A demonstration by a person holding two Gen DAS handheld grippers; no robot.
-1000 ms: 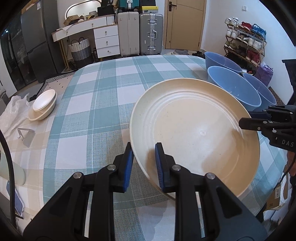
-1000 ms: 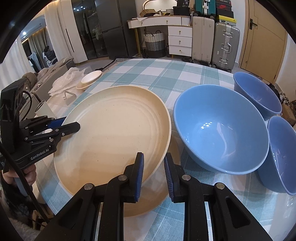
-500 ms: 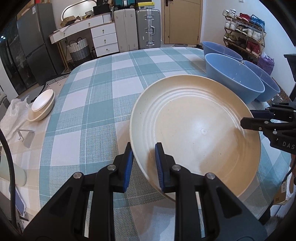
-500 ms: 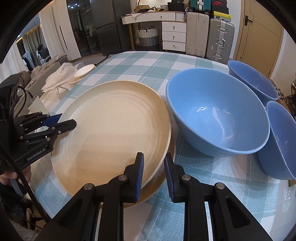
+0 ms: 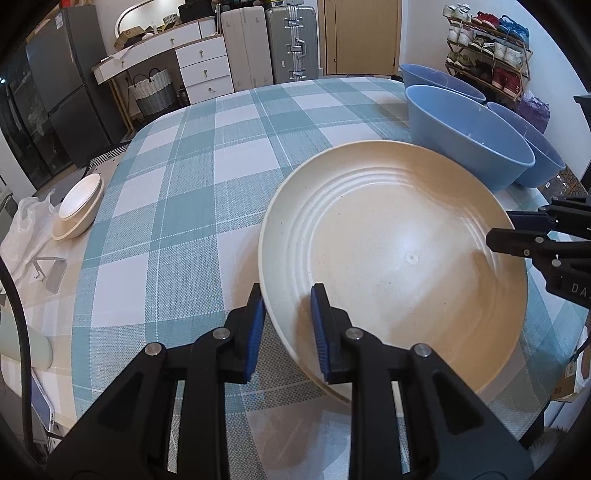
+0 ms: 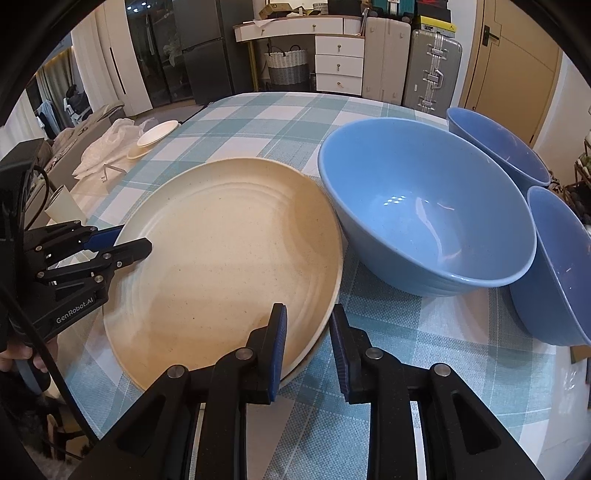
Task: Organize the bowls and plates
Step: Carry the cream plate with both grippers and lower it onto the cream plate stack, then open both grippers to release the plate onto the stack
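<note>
The left gripper (image 5: 286,325) has its fingers (image 5: 255,325) set either side of the near rim of the cream plate (image 5: 399,254), one blue pad outside and one inside; the pads look close to the rim, but whether they press it is hard to tell. The right gripper (image 6: 306,343) straddles the opposite rim the same way, with its fingers (image 6: 277,347) apart and a visible gap on the outer side. In the right wrist view a second cream edge shows under the plate at the near rim, so it seems to sit on another plate, mostly hidden. The plate lies on the table (image 5: 184,206) near its edge, touching or just beside the large blue bowl (image 6: 424,218). Two more blue bowls stand just beside that one: one (image 6: 554,266) to the right, cut off by the frame, and one (image 6: 495,147) behind it, partly hidden.

The table is covered in a teal and white checked cloth. At its far left side sit small cream dishes (image 5: 77,206), stacked, beside a crumpled plastic bag (image 5: 22,225). Beyond the table stand a white chest of drawers (image 5: 203,66), a woven basket (image 5: 153,92), two suitcases (image 5: 269,44), a wooden door (image 5: 360,35), a dark fridge (image 5: 70,85) and a shoe rack (image 5: 487,51).
</note>
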